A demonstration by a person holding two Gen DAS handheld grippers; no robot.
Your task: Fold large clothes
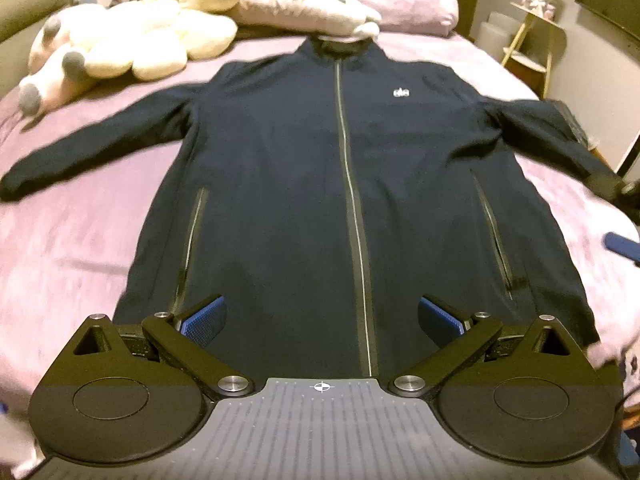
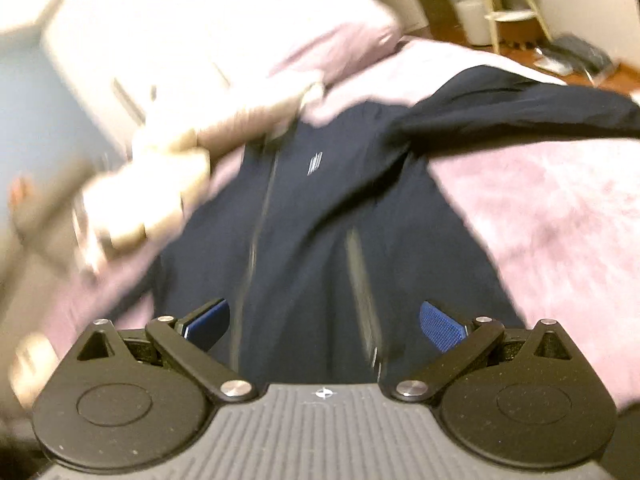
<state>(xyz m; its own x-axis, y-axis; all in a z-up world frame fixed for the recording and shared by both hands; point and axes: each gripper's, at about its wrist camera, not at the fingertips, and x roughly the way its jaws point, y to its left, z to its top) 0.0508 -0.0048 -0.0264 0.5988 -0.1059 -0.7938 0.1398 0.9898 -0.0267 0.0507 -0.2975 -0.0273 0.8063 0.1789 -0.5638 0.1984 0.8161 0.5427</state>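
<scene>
Just hovering over the flat-spread navy jacket (image 1: 304,168) on the bed (image 1: 72,240), left gripper (image 1: 320,320) and right gripper (image 2: 324,322) both spread wide, probably needing a sleeve (image 1: 92,148) grab next.

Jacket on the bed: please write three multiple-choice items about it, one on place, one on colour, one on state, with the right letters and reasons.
1. Where does the plush toy lie, seen from the left wrist?
A. on the jacket's hem
B. beyond the jacket's left-hand sleeve
C. on the floor

2. What colour is the jacket?
A. navy
B. red
C. white

3. How is the front zip?
A. closed
B. fully open
C. missing

Answers:
1 B, the plush toy lies near the pillows.
2 A, the jacket is dark navy on the lilac bed.
3 A, the zip runs unbroken to the collar.
</scene>
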